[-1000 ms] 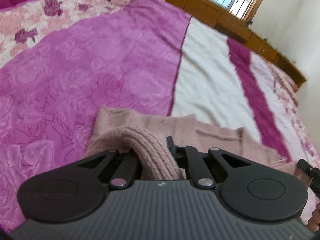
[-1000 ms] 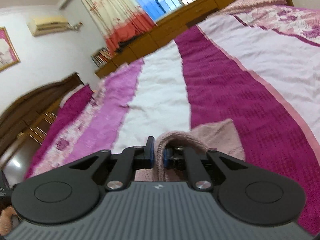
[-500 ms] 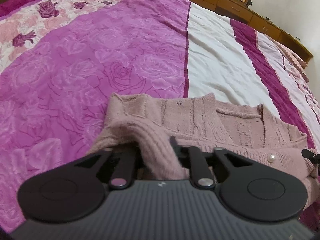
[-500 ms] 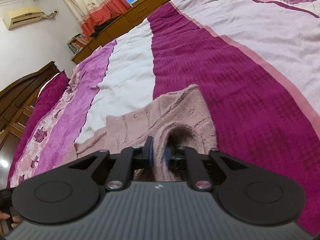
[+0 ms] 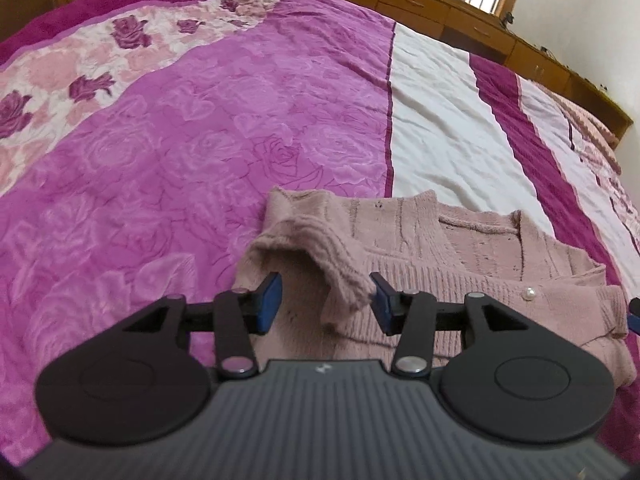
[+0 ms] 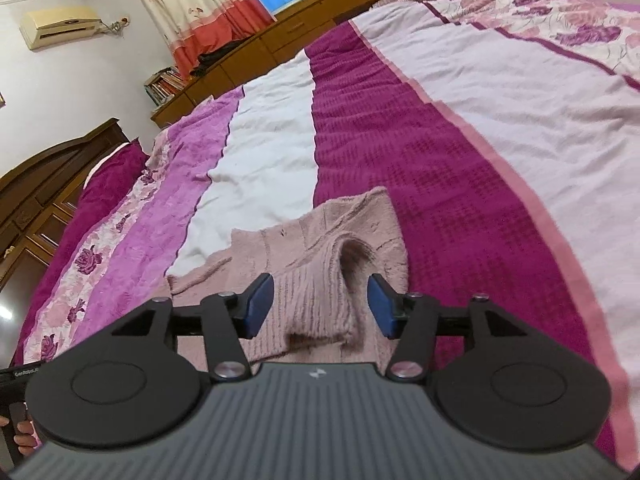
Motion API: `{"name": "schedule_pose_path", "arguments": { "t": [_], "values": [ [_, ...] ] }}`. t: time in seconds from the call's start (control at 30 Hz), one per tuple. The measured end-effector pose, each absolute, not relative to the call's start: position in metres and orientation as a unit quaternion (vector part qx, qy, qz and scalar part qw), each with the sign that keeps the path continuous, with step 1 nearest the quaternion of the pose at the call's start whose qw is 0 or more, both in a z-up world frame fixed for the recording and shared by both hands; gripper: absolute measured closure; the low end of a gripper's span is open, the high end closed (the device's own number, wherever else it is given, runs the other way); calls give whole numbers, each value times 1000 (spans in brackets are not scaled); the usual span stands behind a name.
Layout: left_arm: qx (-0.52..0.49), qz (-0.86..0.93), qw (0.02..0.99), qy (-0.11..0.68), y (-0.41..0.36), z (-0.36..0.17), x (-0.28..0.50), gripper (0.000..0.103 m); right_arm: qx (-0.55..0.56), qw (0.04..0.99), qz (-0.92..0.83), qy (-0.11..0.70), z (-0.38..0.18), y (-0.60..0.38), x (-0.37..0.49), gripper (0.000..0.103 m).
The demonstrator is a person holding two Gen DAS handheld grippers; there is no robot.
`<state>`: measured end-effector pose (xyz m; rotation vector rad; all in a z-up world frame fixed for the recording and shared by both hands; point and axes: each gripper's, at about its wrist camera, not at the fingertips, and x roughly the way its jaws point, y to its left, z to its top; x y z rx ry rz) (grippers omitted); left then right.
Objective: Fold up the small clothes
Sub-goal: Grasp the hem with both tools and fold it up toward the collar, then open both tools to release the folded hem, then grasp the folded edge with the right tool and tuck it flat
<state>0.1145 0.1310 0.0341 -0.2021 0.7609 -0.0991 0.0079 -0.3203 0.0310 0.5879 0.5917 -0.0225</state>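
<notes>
Bedspread (image 5: 200,140) in purple, white and maroon stripes carries a pink knitted cardigan (image 5: 460,248), lying flat with its long axis across those stripes. Left gripper (image 5: 325,300) and right gripper (image 6: 320,306) hover over its near edge, jaws spreading, a loose sleeve fold between each pair, unpinched.

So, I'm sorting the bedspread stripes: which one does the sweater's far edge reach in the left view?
The white stripe; the pink sweater tops out on it, beside the purple rose stripe.
</notes>
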Motion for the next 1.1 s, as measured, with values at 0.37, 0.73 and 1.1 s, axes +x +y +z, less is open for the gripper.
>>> {"name": "schedule_pose_path", "arguments": {
  "t": [0.37,0.73,1.1],
  "values": [
    [-116,-59,918,375,132,29,101,54,276,912,5,303,41,-313,-13,42],
    [-124,-60,916,377,129,24,113,54,272,909,-13,315,33,-315,11,41],
    [-129,-94,904,396,126,15,136,95,244,908,20,339,23,-304,30,90]
  ]
}}
